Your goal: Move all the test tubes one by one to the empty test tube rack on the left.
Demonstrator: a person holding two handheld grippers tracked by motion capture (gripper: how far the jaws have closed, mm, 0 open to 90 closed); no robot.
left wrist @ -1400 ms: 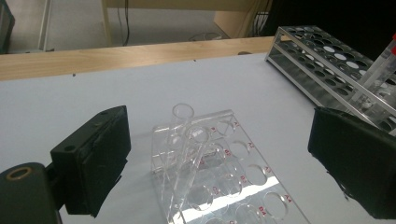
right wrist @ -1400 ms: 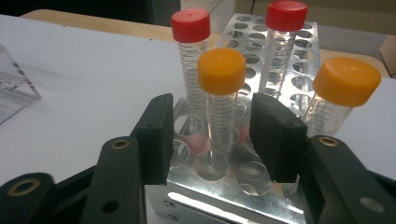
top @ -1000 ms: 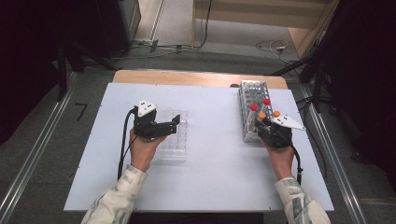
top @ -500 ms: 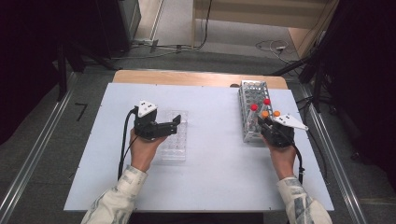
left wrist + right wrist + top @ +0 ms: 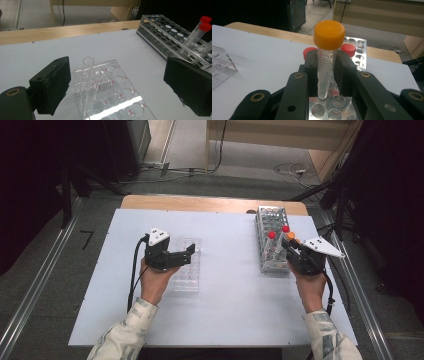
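Two jaws, right gripper [image 5: 325,75]: I clamp the orange-capped tube [image 5: 327,60], its tip at a hole of the metal rack [image 5: 271,240].
Doing it well: I hold it upright and go slowly.
Left gripper [image 5: 117,92]: my jaws gape over the clear plastic tray [image 5: 113,100].
Textures: ridged cap, ruled see-through tube, shiny punched metal.

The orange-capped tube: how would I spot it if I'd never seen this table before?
Look to the right side of the white table, where a metal rack full of round holes stands. At its near end the right gripper is shut on a clear, graduated tube whose tip sits in a rack hole. Its cap is orange, while the two tubes beside it have red caps.
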